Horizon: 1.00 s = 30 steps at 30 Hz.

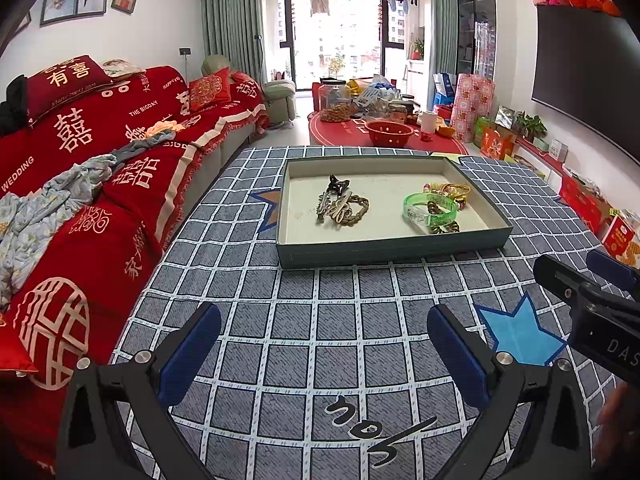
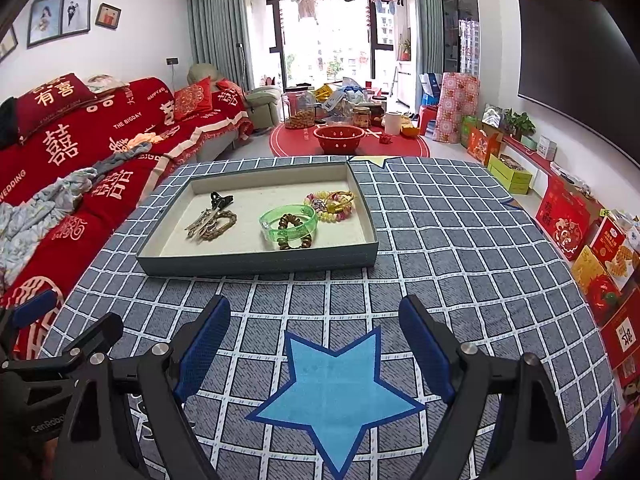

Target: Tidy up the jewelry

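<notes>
Ahead, jewelry tray (image 2: 256,258) on checked cloth (image 2: 440,240); both grippers' jaws spread, empty.

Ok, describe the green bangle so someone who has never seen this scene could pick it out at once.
On the checked tablecloth sits a shallow tray of jewelry. The green bangle lies toward its right half, with a brown bead bracelet lying partly inside its ring. It is the only clear green, wide plastic-looking band there; its neighbours are beads or metal.

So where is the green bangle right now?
The green bangle lies in the shallow tray, right of centre in both wrist views, partly over a brown bead bracelet, just in front of the colourful bracelets.
</notes>
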Motion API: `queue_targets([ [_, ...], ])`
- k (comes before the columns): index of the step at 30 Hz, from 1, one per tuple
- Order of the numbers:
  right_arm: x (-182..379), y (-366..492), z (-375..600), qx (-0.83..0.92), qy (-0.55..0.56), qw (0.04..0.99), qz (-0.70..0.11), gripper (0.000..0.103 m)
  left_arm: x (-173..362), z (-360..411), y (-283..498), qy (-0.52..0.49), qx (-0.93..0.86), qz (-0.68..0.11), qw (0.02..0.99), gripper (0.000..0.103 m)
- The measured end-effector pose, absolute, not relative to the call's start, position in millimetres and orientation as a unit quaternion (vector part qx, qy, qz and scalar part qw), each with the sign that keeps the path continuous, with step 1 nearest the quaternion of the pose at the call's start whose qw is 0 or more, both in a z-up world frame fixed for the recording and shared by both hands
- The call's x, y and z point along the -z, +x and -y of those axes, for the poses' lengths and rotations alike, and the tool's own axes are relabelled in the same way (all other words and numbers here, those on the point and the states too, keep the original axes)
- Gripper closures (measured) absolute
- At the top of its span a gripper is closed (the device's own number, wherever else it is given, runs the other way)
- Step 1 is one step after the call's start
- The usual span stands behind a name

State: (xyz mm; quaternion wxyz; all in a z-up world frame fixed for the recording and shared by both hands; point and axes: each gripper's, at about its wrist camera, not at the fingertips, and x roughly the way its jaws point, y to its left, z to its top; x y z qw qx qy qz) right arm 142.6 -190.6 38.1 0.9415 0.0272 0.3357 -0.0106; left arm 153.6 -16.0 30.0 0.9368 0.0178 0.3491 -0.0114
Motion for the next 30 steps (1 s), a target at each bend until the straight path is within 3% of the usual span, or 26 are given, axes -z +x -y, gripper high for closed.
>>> queue_targets([
  [30,-38.5,142.3,188.3,0.010,0.027,0.942,-0.335,0.015,-30.4,16.3,153.8,0.017,0.011,-0.349,0.937,0.000],
])
